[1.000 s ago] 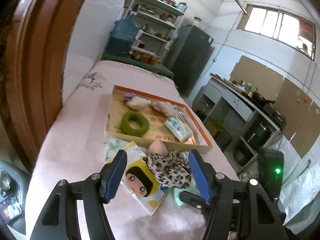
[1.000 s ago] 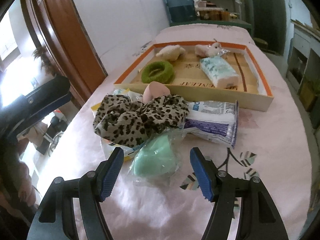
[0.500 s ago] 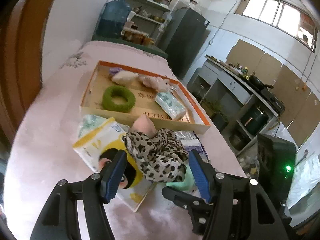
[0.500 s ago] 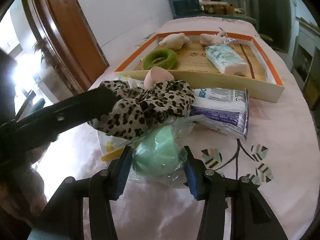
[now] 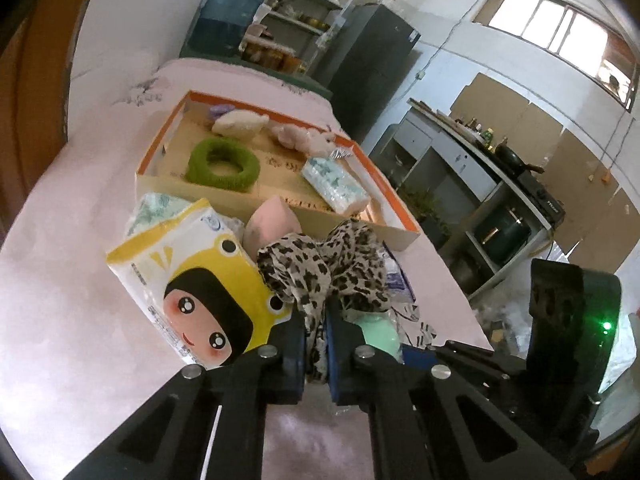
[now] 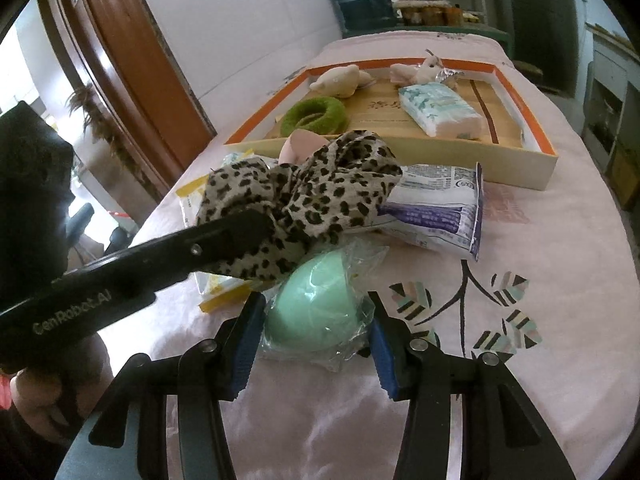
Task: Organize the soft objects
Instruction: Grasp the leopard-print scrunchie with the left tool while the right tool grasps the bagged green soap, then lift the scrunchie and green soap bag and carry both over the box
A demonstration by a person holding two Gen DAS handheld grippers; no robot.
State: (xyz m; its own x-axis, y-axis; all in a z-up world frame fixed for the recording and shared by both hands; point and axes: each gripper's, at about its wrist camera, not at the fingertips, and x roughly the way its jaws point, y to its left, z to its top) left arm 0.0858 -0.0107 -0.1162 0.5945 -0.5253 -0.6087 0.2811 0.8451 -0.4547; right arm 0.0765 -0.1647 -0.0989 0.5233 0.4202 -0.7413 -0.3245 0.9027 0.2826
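Both claws are at the grasp step, each on one item of the pile near the tray [image 6: 516, 170]. The left claw [image 5: 316, 344] has just snapped closed and pinches a fold of the leopard-print cloth [image 5: 324, 268], which lies heaped on the yellow tissue pack [image 5: 200, 280] and the pink tabletop [image 6: 560, 280]. The right claw [image 6: 316, 340] stands about half open, its blue pads pressed against the sides of the wrapped green sponge [image 6: 316, 308] just below the cloth. Next, I judge, each item needs lifting clear and carrying to the far tray, beside the green ring [image 6: 314, 114]. The cloth drapes over the sponge, so it may drag it.
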